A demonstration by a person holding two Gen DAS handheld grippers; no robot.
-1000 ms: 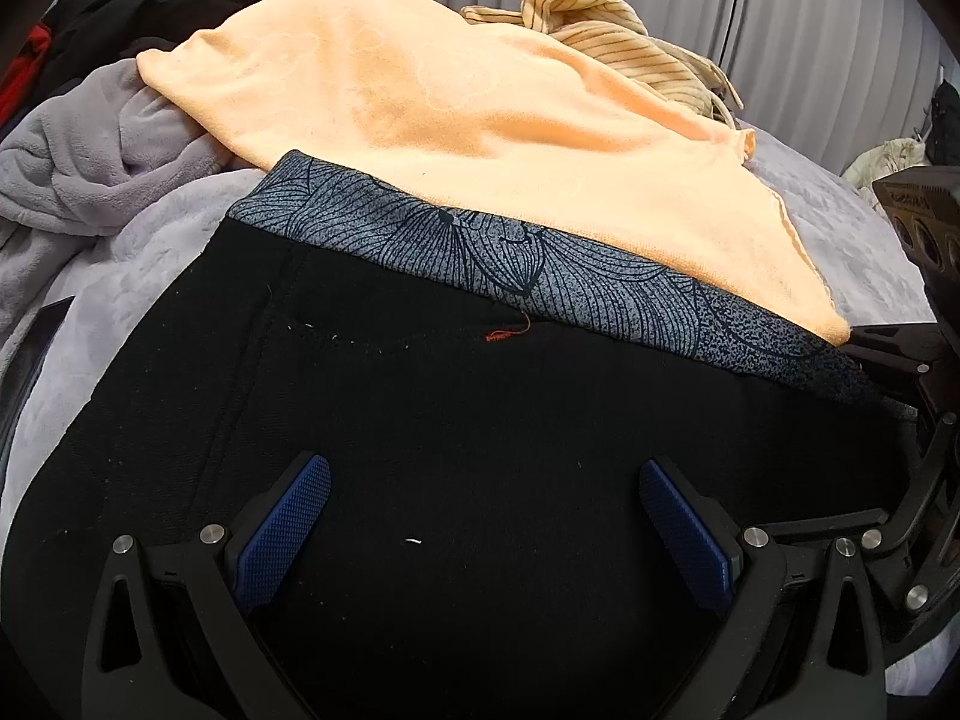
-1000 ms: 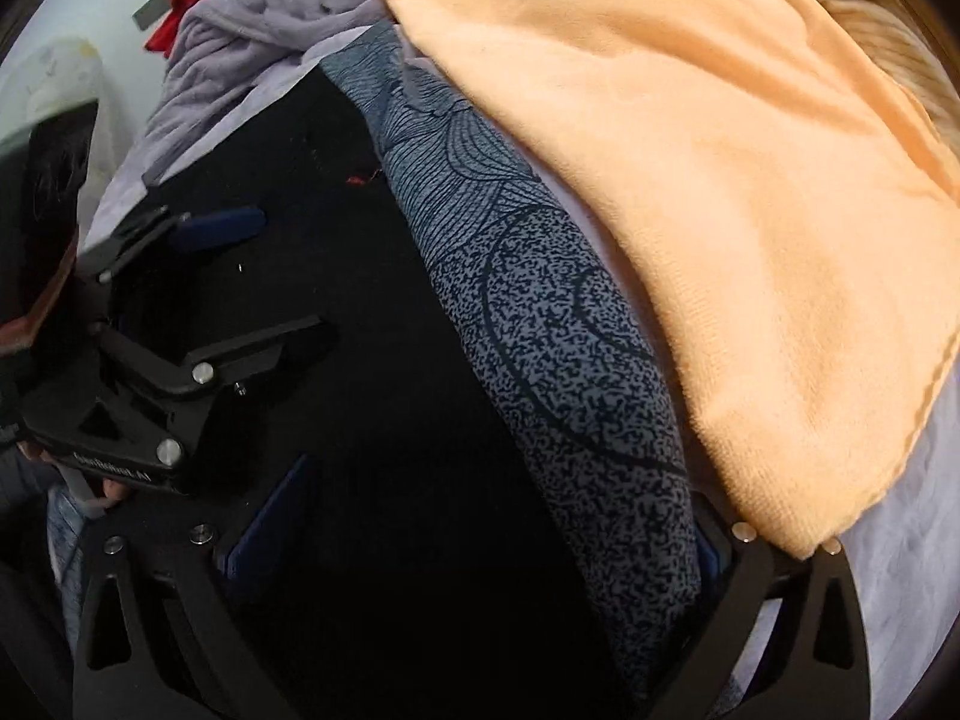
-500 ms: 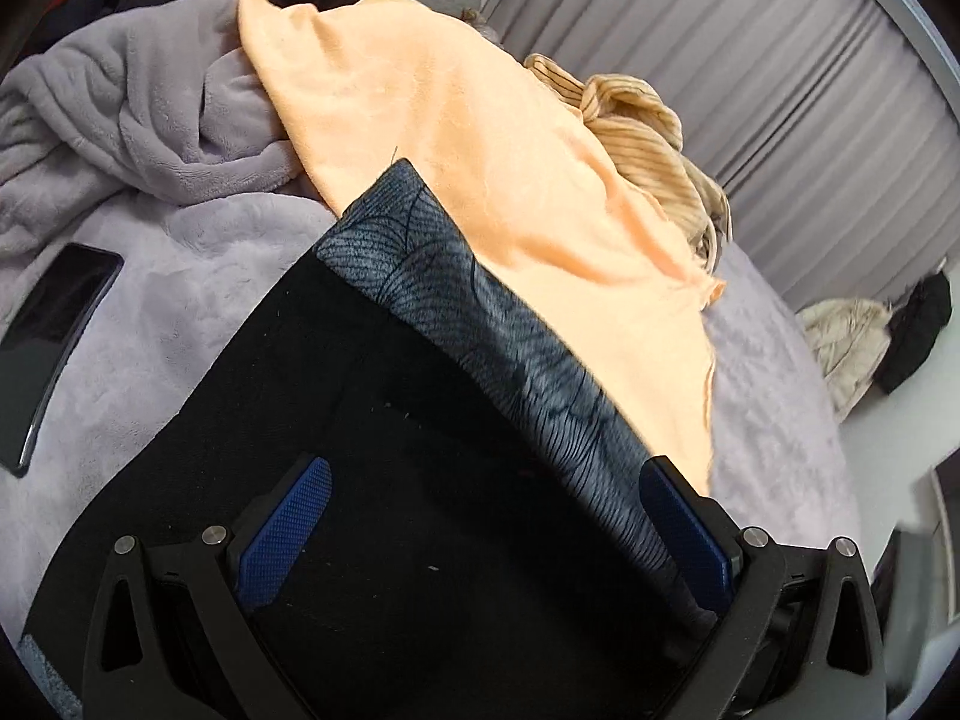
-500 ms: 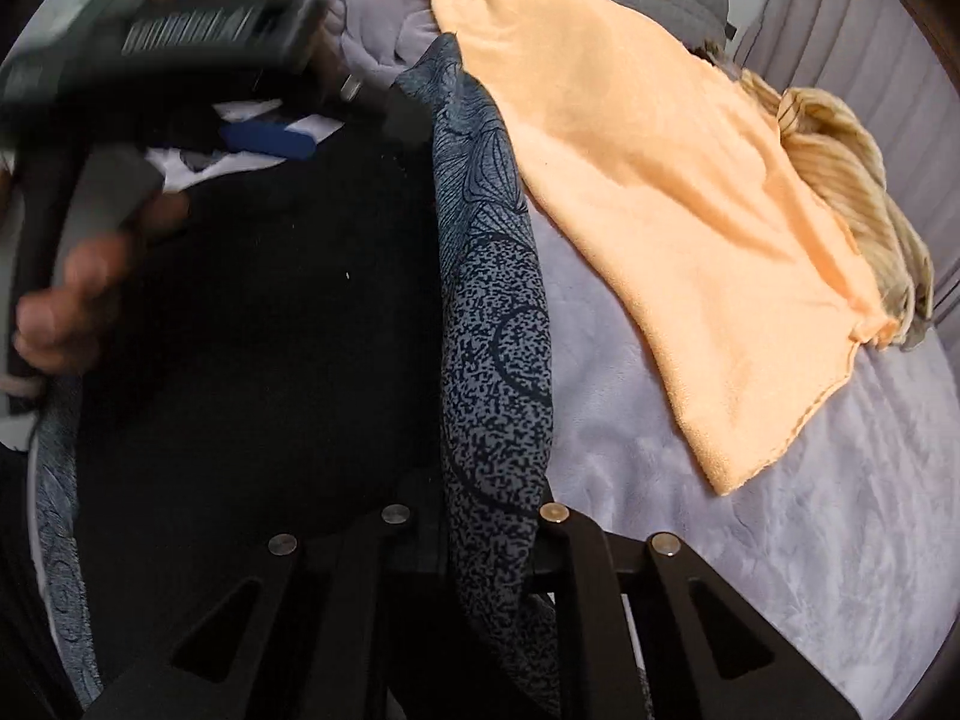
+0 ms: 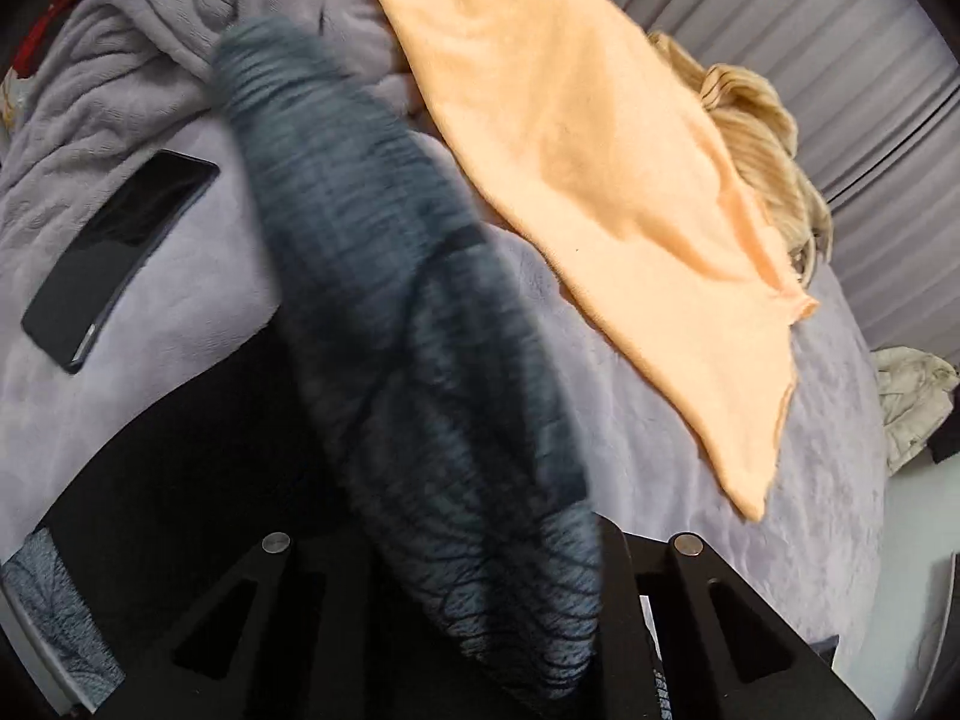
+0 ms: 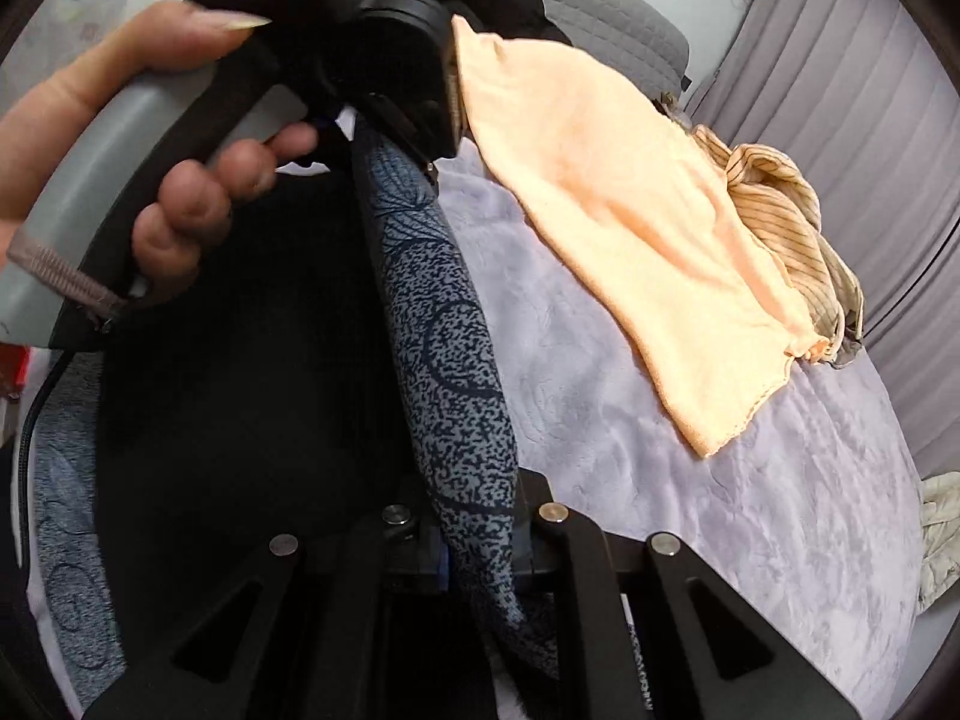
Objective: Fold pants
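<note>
The right gripper (image 6: 480, 546) is clamped on the patterned grey-blue waistband (image 6: 456, 360) of the black pants (image 6: 252, 372). The left gripper (image 5: 474, 564) is likewise pinched tight on that band, which rises blurred from its jaws. The pants hang lifted above the lilac blanket (image 6: 660, 480). Nearby lie an orange towel (image 5: 600, 180), a phone (image 5: 114, 252) and a striped garment (image 6: 786, 222).

- The pants (image 5: 432, 396) hang over the bed (image 5: 690, 480).
- A phone (image 5: 114, 252) lies on the bed left of them.
- A towel (image 5: 600, 180) lies to their right.
- A striped garment (image 6: 780, 222) lies behind the towel.
</note>
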